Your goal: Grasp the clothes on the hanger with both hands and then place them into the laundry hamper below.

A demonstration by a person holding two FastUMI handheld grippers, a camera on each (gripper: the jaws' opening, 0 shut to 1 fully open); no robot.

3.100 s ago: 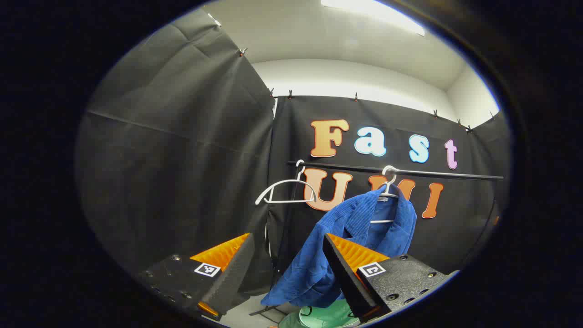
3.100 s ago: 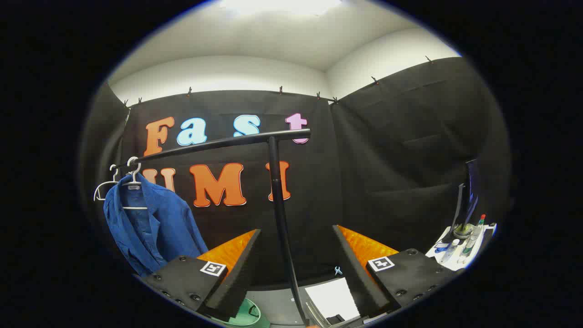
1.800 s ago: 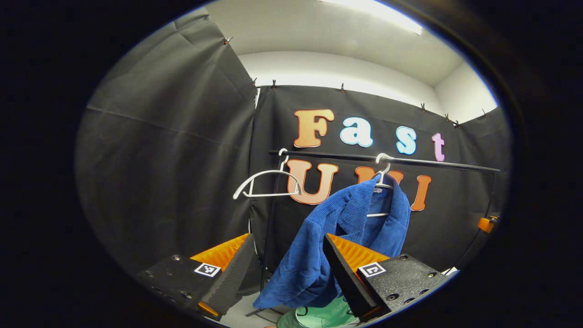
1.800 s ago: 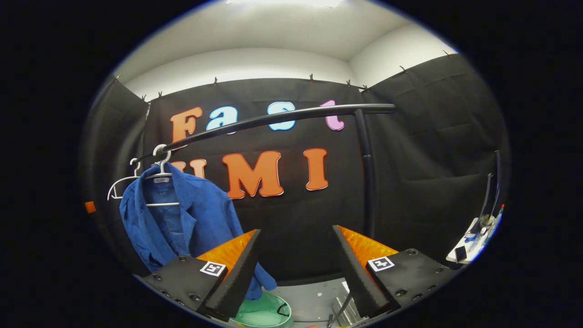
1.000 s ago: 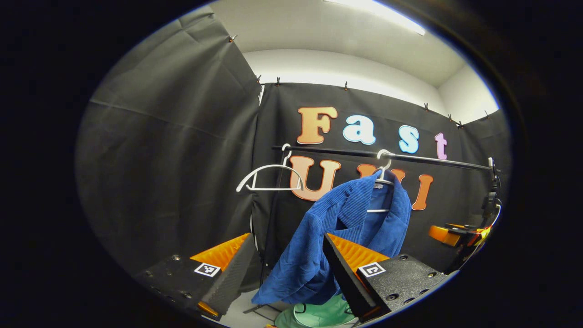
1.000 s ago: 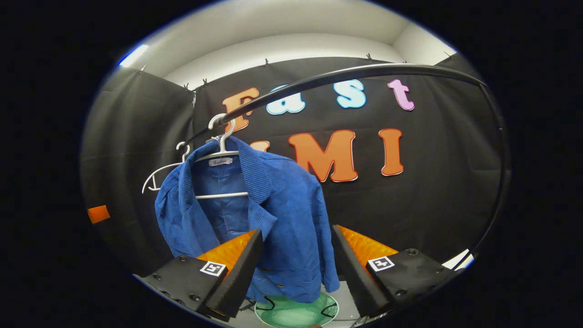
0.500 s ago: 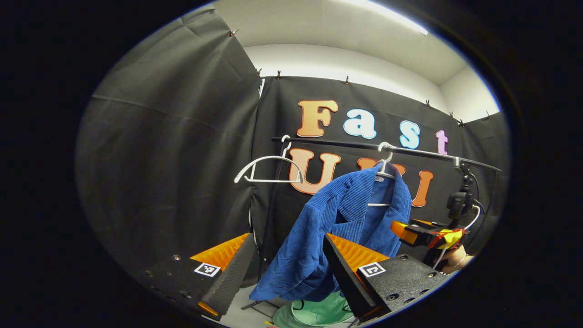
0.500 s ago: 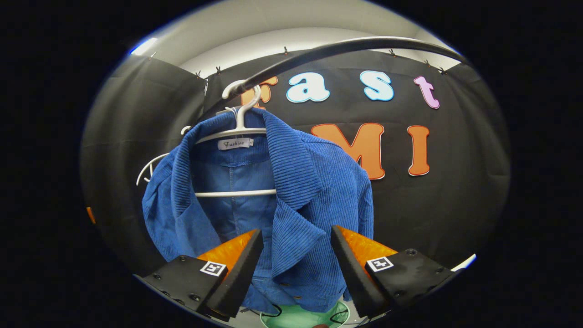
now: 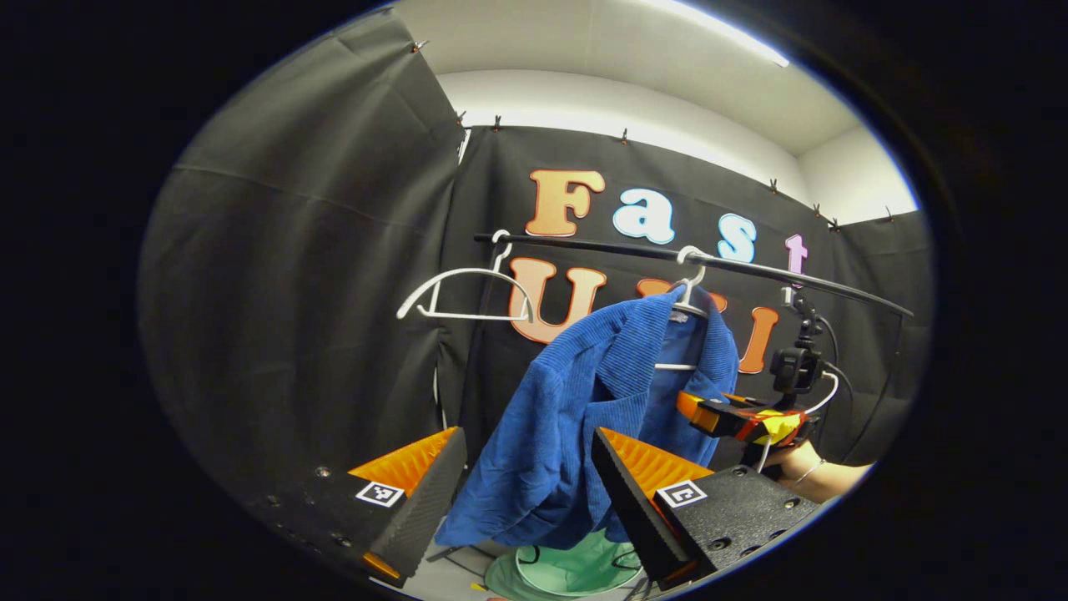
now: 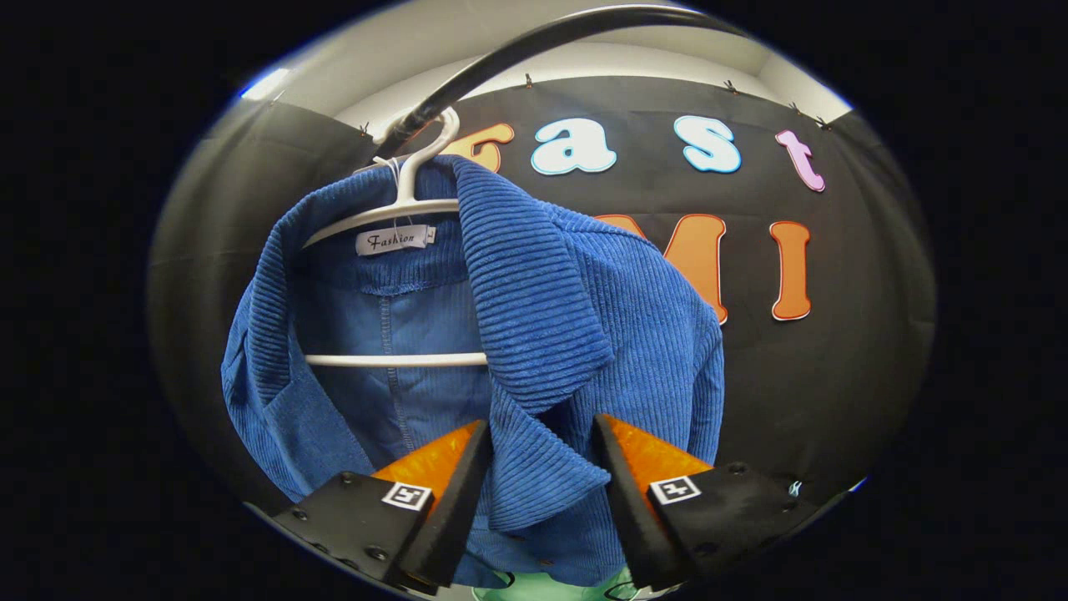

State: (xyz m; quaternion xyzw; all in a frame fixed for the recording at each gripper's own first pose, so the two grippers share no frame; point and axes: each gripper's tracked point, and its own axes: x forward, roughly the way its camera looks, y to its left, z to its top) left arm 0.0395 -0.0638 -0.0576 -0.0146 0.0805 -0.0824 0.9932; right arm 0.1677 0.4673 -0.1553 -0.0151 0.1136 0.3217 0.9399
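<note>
On the black rail (image 9: 751,269), the blue corduroy jacket (image 10: 534,334) still hangs from its white hanger (image 10: 409,200), above the green laundry hamper (image 9: 576,568). Your right gripper (image 10: 538,467) has closed in since half a second ago: its fingers now straddle the jacket's lapel, spread and not yet pressing, so the first grasp looks imminent. Your left gripper (image 9: 526,484) stays released, nearer the jacket's left shoulder than before. An empty hanger (image 9: 463,288) hangs farther left. In the left gripper view the right gripper has advanced to touch the jacket front.
</note>
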